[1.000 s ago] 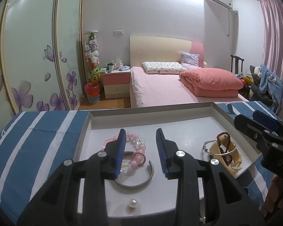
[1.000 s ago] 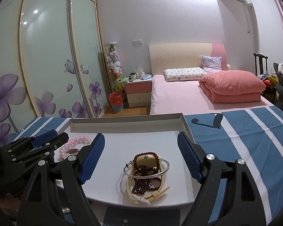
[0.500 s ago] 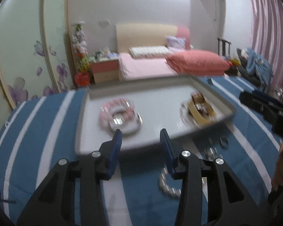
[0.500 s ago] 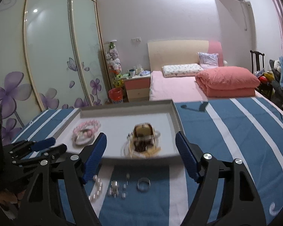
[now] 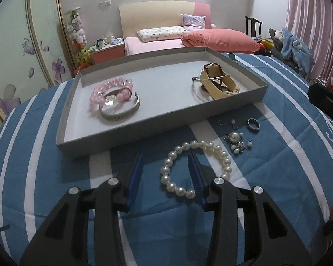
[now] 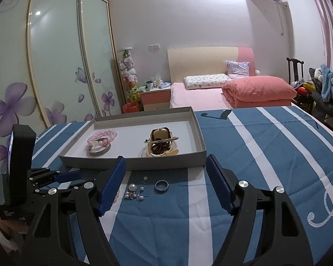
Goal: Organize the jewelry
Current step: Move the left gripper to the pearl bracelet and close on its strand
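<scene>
On the blue-and-white striped cloth [image 5: 266,177], seen from the left wrist, the pearl bracelet [image 5: 195,168] lay as a loose loop just in front of the grey tray [image 5: 166,124], its longer axis running from near-left to far-right. The left gripper [image 5: 166,168] hovered over the loop's left part, jaws released and holding nothing. Beside it lay the pearl earrings [image 5: 235,141] and a ring [image 5: 253,124]. Inside the tray sat the pink bead bracelet [image 5: 110,93] and a cream holder [image 5: 219,82] with dark beads.

From the right wrist, the right gripper [image 6: 166,181] hung with jaws spread wide and empty, the ring [image 6: 161,185] and earrings [image 6: 135,191] between and just ahead of them; the tray [image 6: 133,161] lay crosswise beyond.

The step in hand looked like picking loose pieces off the cloth; next, the left jaws would need to lower and pinch one strand of pearls.
</scene>
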A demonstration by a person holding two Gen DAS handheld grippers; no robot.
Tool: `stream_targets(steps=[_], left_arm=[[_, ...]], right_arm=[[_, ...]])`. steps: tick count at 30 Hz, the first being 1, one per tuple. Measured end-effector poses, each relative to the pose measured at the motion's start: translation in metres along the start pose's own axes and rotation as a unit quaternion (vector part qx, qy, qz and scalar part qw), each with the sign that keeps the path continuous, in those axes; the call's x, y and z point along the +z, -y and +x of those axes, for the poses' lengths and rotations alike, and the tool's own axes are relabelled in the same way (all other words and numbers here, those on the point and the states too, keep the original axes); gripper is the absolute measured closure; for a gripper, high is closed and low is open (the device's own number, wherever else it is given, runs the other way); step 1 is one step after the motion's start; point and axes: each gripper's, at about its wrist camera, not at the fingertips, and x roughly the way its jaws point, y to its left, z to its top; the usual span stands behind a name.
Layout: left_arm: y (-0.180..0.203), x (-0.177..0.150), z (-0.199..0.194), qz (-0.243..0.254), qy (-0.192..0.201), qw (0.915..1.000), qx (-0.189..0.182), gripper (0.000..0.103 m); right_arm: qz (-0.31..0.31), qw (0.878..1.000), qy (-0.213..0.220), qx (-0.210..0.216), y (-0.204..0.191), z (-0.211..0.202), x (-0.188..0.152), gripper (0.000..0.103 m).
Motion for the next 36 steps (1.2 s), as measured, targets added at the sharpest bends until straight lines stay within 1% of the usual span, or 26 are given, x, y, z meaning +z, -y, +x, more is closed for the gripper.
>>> stream_targets(steps=[12,15,18,22,29,33,36], left_arm=[[0.006,-0.001,0.001,0.014,-0.011,0.9998,0.000,0.062],[0.006,0.001,0.005,0.011,-0.017,0.9998,0.000,0.067],[0.008,0.001,0.010,0.018,-0.030,0.9994,-0.006,0.080],[0.014,0.000,0.010,0.034,-0.029,0.9990,0.000,0.092],[0.006,-0.008,0.004,0.039,-0.028,0.9987,0.014,0.093],[-0.013,-0.017,-0.004,0.029,-0.030,0.9985,0.035,0.093],[-0.039,-0.026,-0.012,0.003,-0.034,0.9980,0.054,0.093]], right_arm=[[-0.008,1.000,0.002,0.008,0.000,-0.001,-0.009,0.029],[-0.005,1.000,0.001,0.008,0.000,0.000,-0.009,0.029],[0.001,1.000,0.000,0.008,0.002,-0.001,-0.009,0.029],[0.009,1.000,-0.001,0.009,0.005,0.000,-0.008,0.029],[0.018,1.000,-0.001,0.008,0.009,0.000,-0.008,0.029],[0.017,1.000,-0.007,0.008,0.010,0.001,-0.007,0.029],[0.017,1.000,-0.023,0.012,0.011,0.005,-0.007,0.029]])
